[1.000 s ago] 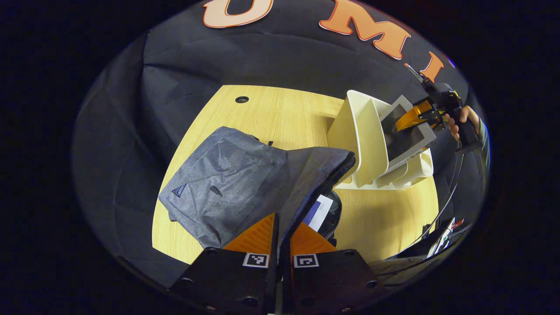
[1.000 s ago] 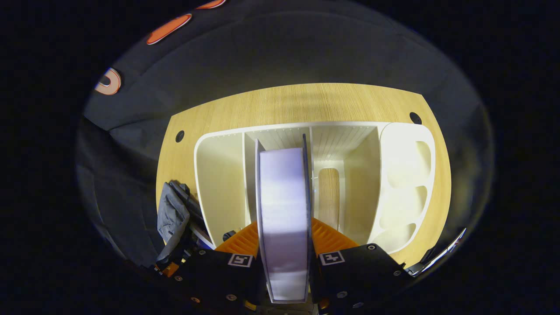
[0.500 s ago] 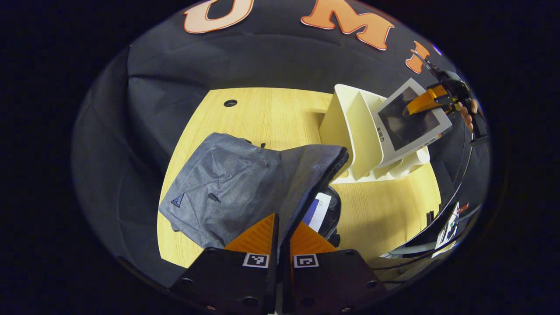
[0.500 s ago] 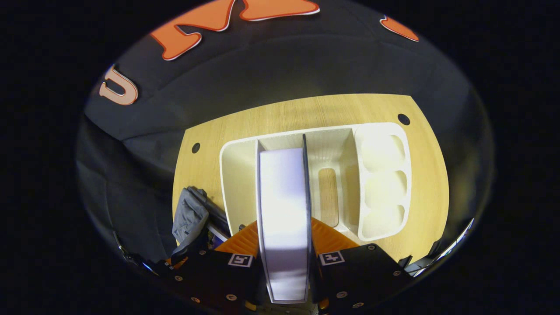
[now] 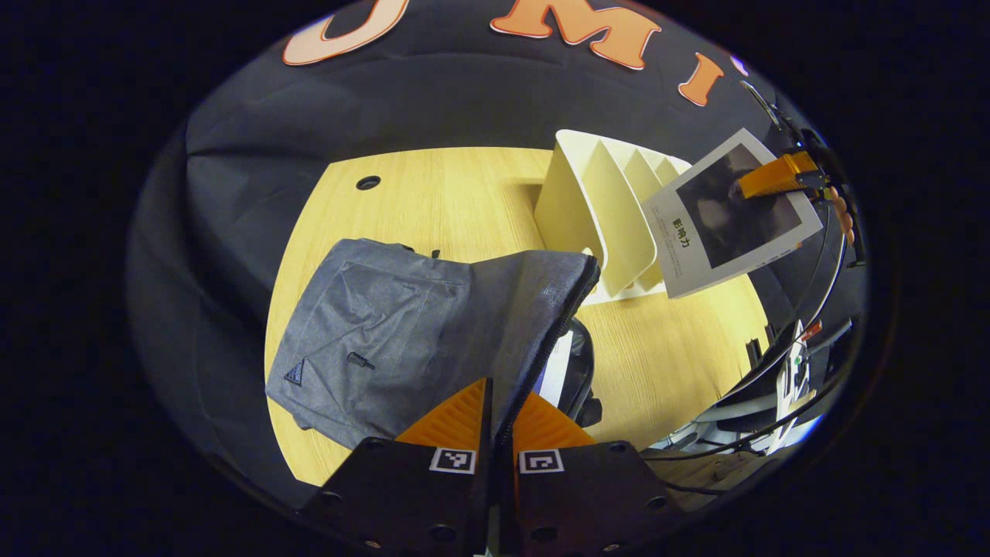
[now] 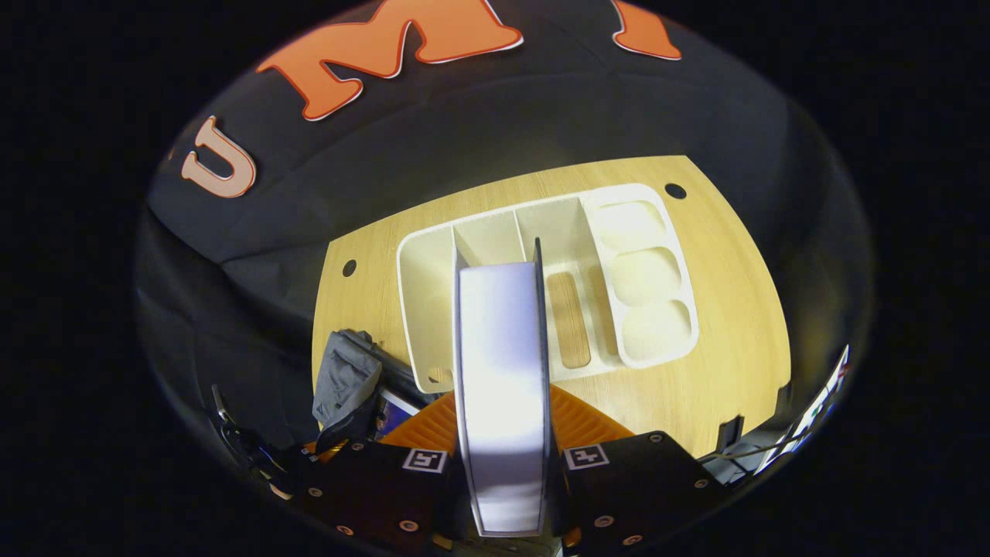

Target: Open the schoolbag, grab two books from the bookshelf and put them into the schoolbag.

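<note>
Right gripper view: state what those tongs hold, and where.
The right tongs grip a book across its covers, page edges facing the camera.

One grey schoolbag (image 5: 402, 325), one white bookshelf (image 6: 541, 302), two books, one held (image 5: 727, 213), one inside the bag (image 5: 555, 371)

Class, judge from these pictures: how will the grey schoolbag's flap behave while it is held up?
The schoolbag probably stays floppy: its cloth drapes and creases. It likely sags shut if the left gripper lets go. It seems light, hanging from one pinch.
</note>
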